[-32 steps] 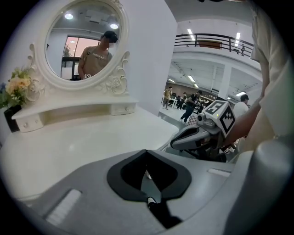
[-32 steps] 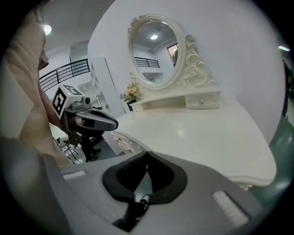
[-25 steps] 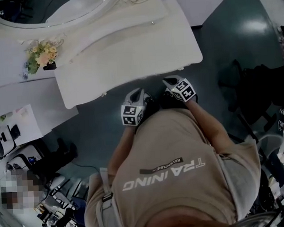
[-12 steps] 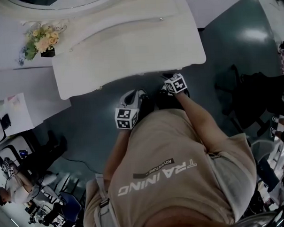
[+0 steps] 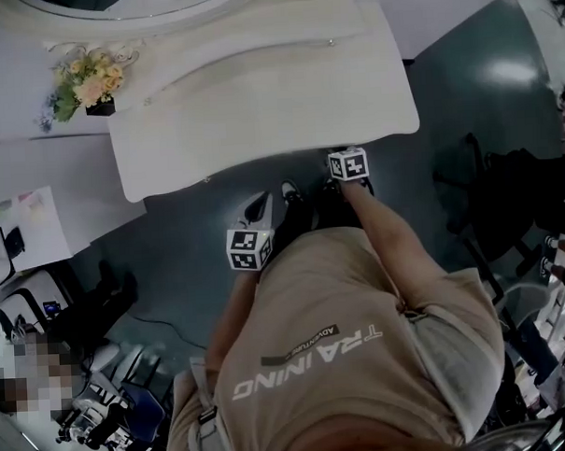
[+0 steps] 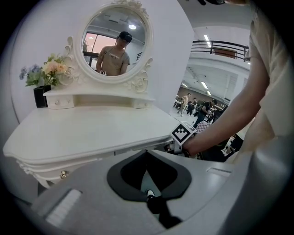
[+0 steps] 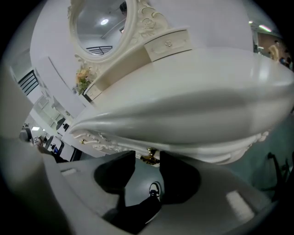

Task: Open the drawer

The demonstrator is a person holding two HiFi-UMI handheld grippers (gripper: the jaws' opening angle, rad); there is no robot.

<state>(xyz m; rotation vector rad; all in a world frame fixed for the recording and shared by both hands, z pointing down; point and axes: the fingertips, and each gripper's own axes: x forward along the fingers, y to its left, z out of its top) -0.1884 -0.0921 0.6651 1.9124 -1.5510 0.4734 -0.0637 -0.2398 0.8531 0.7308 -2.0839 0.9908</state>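
Brass handle (image 7: 149,159) under white tabletop (image 7: 183,105) sits between right gripper's (image 7: 147,155) just-opened fingers (image 7: 177,176); left gripper's (image 6: 147,156) fingers closed.

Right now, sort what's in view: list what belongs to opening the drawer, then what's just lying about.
For the job:
- gold drawer handle, under the dressing table edge
- right gripper, jaws just opened, handle between them, not gripped

Lying about:
- left gripper, shut, empty
- flowers
- mirror
- printed sheet

White drawer (image 7: 177,151), shut, gold handle (image 7: 149,158)
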